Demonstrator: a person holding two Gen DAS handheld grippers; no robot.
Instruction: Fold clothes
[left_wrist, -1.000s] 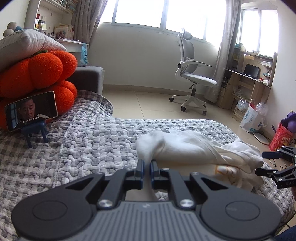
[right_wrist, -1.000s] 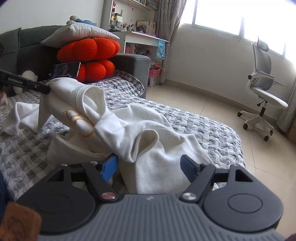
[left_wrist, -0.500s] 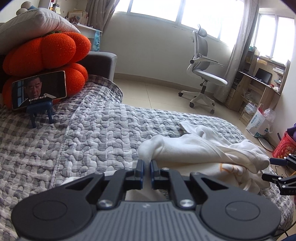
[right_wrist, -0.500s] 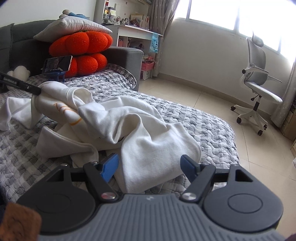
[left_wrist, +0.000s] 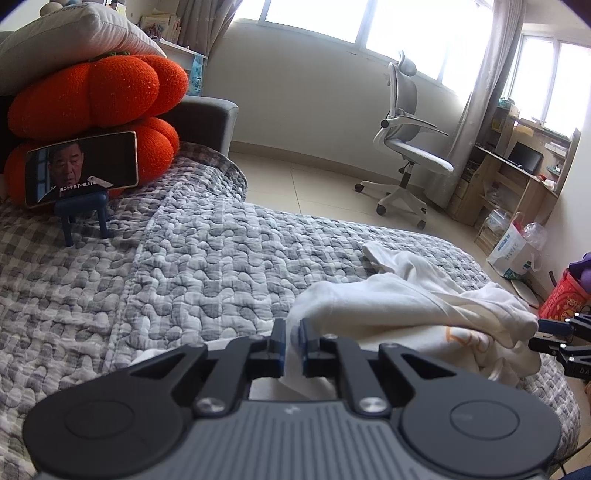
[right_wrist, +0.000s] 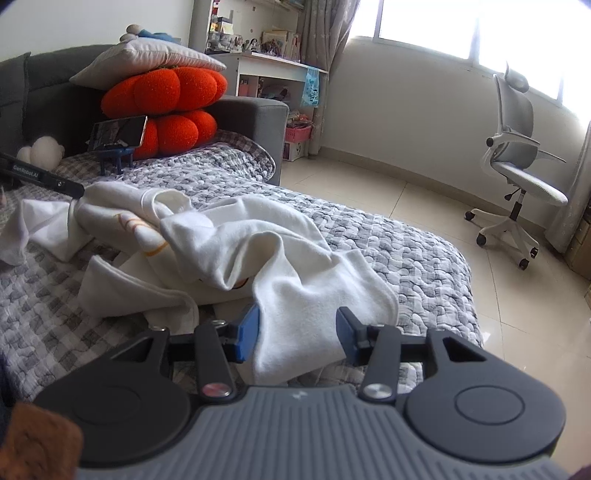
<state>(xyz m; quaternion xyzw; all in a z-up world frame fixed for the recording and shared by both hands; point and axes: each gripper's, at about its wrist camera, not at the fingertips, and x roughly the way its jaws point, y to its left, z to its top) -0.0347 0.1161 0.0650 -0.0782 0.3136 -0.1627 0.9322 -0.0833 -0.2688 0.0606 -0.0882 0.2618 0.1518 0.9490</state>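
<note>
Since the white garment (right_wrist: 236, 254) is soft knit with no stiffness, it should handle light and floppy: any lifted part will sag and drag the rest across the bed. I'd judge hems, cuffs and seam corners the right hold points; a pinch mid-panel only bunches it.

Left gripper (left_wrist: 291, 341): jaws nearly together, just been easing apart a little, with a thin fold of the cloth between the pads. Looks like the pinch is loosening, fabric not dropped clear.

Right gripper (right_wrist: 295, 332): jaws about half spread, just been closing in. The near flap of the garment lies between them; the left pad is at the cloth edge, the right pad appears to stand just off it. No firm pinch yet.

Look: off-white, slightly fleecy, orange line print partly buried in the folds. It lies crumpled in a heap, several flaps overlapping, one sleeve-like end trailing toward the left gripper.

Place: on the grey quilted bedspread (left_wrist: 192, 266), near the bed's outer edge, well apart from the phone on its blue stand (left_wrist: 83, 168) and the orange cushions (right_wrist: 166, 110).
</note>
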